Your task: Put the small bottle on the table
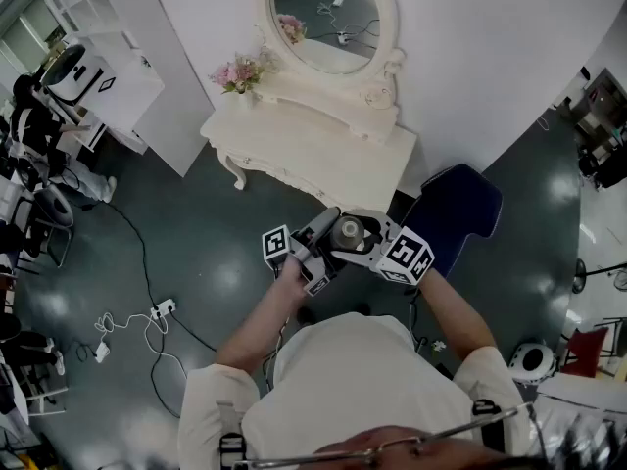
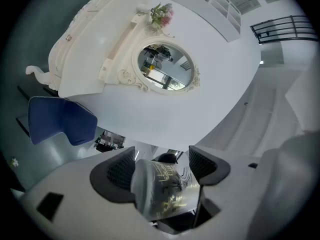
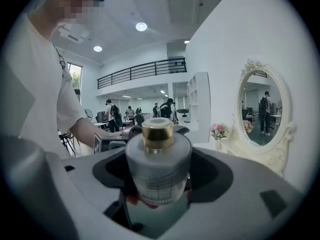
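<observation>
The small bottle (image 1: pixel 348 233), grey with a gold cap, hangs in the air between both grippers, in front of the person's chest. My right gripper (image 1: pixel 364 235) is shut on the bottle (image 3: pixel 159 171), which stands upright in its jaws with the cap on top. My left gripper (image 1: pixel 331 231) is open, its jaws standing round the same bottle (image 2: pixel 165 189) from the other side with a gap at the right pad. The white dressing table (image 1: pixel 294 150) stands just beyond the grippers, its top bare except for pink flowers (image 1: pixel 240 71) at its left end.
An oval mirror (image 1: pixel 328 13) rises at the back of the table. A blue chair (image 1: pixel 456 213) stands to the right of the table, close to my right gripper. Cables and a power strip (image 1: pixel 147 316) lie on the dark floor at left. White shelves (image 1: pixel 98 76) stand far left.
</observation>
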A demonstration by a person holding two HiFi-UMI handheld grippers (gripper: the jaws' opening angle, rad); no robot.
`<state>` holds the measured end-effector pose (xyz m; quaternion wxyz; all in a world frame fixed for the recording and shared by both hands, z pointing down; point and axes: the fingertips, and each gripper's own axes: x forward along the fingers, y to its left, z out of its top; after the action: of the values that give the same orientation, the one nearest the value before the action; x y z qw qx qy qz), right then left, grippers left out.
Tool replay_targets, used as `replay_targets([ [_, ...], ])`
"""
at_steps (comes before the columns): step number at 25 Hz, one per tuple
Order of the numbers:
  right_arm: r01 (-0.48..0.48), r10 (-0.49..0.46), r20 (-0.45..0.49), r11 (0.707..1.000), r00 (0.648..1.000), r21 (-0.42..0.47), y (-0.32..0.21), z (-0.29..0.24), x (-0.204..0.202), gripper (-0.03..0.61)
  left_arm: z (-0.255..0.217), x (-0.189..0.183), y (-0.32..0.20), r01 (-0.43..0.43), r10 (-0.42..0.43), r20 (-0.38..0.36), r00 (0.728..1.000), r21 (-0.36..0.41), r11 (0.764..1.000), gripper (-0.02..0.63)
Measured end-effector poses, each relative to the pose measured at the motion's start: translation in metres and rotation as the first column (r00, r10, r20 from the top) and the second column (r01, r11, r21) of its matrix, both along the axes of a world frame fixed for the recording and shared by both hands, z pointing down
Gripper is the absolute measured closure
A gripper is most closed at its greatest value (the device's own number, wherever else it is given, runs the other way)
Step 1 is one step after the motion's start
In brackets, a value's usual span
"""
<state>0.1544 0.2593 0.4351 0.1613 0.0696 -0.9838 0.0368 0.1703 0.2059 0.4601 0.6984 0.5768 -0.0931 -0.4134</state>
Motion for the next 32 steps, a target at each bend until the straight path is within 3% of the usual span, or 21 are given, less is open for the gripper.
replay_targets([
  [20,0.002,-0.002,-0.015,1.0,1.0,0.004,0.007,-0.004,-0.02,0.235,-0.004,-0.02,0.006,0.001,-0.001,-0.001,1.0,0.004,1.0,0.276],
  [32,-0.038,0.038,-0.024,0.999,0.999,0.0,0.02,0.004,-0.046,0.235,0.003,-0.044,0.02,-0.041,0.041,-0.011,0.999,0.003,0.999,0.276],
])
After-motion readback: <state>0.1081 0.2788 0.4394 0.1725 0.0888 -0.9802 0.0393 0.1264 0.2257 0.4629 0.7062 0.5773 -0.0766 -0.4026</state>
